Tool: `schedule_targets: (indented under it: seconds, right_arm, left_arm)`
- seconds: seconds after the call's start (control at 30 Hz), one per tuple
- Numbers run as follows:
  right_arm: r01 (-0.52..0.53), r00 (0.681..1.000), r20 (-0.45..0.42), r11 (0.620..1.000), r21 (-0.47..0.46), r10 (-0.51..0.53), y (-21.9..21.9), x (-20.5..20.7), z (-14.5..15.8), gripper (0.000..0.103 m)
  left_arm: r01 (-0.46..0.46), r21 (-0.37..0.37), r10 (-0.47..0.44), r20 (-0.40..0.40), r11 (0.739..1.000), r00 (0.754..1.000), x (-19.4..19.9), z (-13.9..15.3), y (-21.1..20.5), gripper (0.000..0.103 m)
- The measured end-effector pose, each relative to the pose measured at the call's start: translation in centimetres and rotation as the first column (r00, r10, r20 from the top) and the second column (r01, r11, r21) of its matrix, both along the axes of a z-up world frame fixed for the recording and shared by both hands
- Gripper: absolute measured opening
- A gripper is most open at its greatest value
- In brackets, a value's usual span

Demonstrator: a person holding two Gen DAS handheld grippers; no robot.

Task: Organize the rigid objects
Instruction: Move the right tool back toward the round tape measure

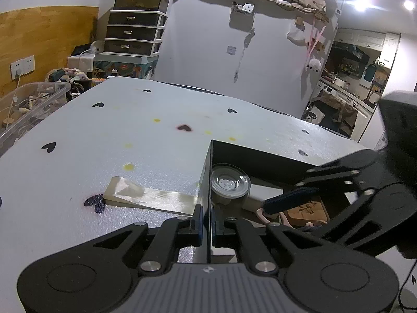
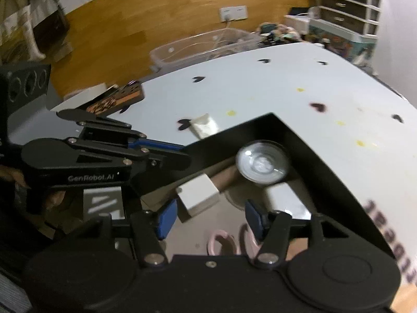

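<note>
A black open box (image 1: 208,172) stands on the white table; its wall also shows in the right wrist view (image 2: 250,127). My left gripper (image 1: 206,221) is shut on the box's left wall. My right gripper (image 2: 208,216) is open and empty, hovering over the inside of the box; it also shows in the left wrist view (image 1: 286,203). Inside lie a clear round lidded cup (image 1: 229,181) (image 2: 262,164), a small white box (image 2: 199,195) and a pink object (image 2: 221,242). A cream tube (image 1: 146,195) (image 2: 204,126) lies on the table beside the box.
A brown patterned flat box (image 2: 117,101) lies at the table's far left edge. A clear plastic bin (image 1: 28,104) (image 2: 198,47) stands beyond the table. A drawer unit (image 1: 133,34) stands against the back wall.
</note>
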State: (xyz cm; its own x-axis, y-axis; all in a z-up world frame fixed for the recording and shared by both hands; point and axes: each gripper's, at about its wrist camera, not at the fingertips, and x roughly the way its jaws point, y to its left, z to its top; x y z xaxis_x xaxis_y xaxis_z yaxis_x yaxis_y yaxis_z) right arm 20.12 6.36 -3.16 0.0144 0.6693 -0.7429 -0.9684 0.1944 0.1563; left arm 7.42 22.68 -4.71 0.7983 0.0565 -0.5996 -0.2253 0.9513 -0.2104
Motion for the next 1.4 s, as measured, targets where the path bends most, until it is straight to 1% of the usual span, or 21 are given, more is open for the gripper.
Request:
schedule_targets:
  seconds: [0.17, 0.23, 0.27, 0.33, 0.5, 0.77, 0.83, 0.93, 1.1, 1.2, 1.23, 1.33, 1.4]
  right_arm:
    - [0.071, 0.997, 0.026, 0.997, 0.032, -0.072, -2.6, -0.3, 1.1, 0.072]
    - [0.102, 0.994, 0.035, 0.994, 0.045, -0.104, -3.6, -0.4, 1.5, 0.08]
    - [0.122, 0.991, 0.041, 0.991, 0.053, -0.124, -4.2, -0.5, 1.7, 0.082]
    - [0.155, 0.986, 0.053, 0.986, 0.068, -0.158, -5.1, -0.6, 2.1, 0.089]
    - [0.222, 0.972, 0.056, 0.968, 0.119, -0.23, -7.0, -0.9, 2.7, 0.103]
    - [0.322, 0.933, 0.101, 0.928, 0.19, -0.344, -9.3, -2.0, 3.5, 0.103]
    - [0.338, 0.926, 0.099, 0.918, 0.206, -0.363, -9.9, -2.1, 3.7, 0.103]
    - [0.378, 0.908, 0.093, 0.895, 0.237, -0.408, -11.2, -2.3, 4.0, 0.103]
    - [0.463, 0.854, 0.106, 0.838, 0.289, -0.509, -14.7, -3.1, 4.4, 0.103]
    - [0.521, 0.811, 0.109, 0.794, 0.312, -0.575, -17.3, -3.9, 4.1, 0.103]
    - [0.543, 0.793, 0.11, 0.778, 0.316, -0.599, -18.1, -4.1, 3.9, 0.103]
    - [0.627, 0.718, 0.118, 0.711, 0.317, -0.686, -20.9, -4.6, 3.0, 0.103]
    - [0.668, 0.681, 0.113, 0.677, 0.307, -0.723, -22.5, -4.6, 2.2, 0.103]
  left_arm:
    - [-0.007, 0.004, 0.007, -0.001, 1.0, 1.0, 0.0, 0.1, -0.2, 0.005]
    - [-0.009, 0.009, 0.009, -0.003, 1.0, 1.0, 0.0, 0.1, -0.3, 0.005]
    - [-0.01, 0.013, 0.01, -0.005, 1.0, 1.0, 0.0, 0.1, -0.4, 0.005]
    - [-0.01, 0.021, 0.01, -0.008, 1.0, 1.0, 0.0, 0.2, -0.5, 0.005]
    - [-0.01, 0.033, 0.01, -0.016, 0.999, 1.0, 0.1, 0.4, -0.7, 0.005]
    - [-0.008, 0.056, 0.01, -0.028, 0.998, 1.0, 0.3, 0.5, -0.9, 0.005]
    - [-0.008, 0.063, 0.01, -0.032, 0.998, 0.999, 0.4, 0.5, -1.0, 0.005]
    - [-0.008, 0.067, 0.011, -0.037, 0.998, 0.999, 0.5, 0.6, -1.1, 0.005]
    - [-0.008, 0.084, 0.011, -0.043, 0.996, 0.999, 0.6, 0.6, -1.4, 0.005]
    - [-0.008, 0.097, 0.012, -0.041, 0.995, 0.999, 0.6, 0.6, -1.6, 0.005]
    - [-0.009, 0.096, 0.013, -0.039, 0.995, 0.999, 0.5, 0.6, -1.6, 0.005]
    - [-0.019, 0.096, 0.022, -0.031, 0.995, 0.999, 0.4, 0.4, -1.6, 0.003]
    - [-0.02, 0.106, 0.024, -0.029, 0.994, 0.999, 0.4, 0.4, -1.8, 0.003]
